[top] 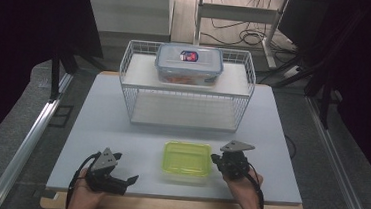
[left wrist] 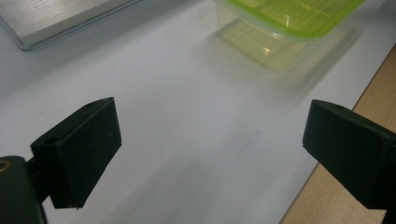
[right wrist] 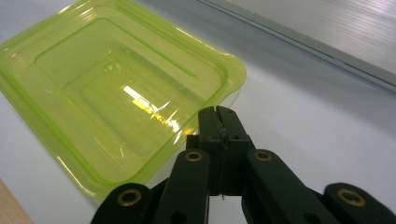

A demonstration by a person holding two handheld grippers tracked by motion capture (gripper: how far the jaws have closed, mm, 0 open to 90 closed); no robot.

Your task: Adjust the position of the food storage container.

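The shallow, translucent lime-green plastic container [top: 187, 158] is seen lying on the white bench [top: 121, 129] near its front edge, between both hands. The right claw [top: 215, 158] is held pressed fully together, empty, just beside the container's right rim. The left claw [top: 126, 181] is spread wide, gripping nothing, well apart. Behind stands a white wire shelf rack [top: 186, 87], topped by a clear lidded storage box [top: 189, 63]; its contents are hard to make out.
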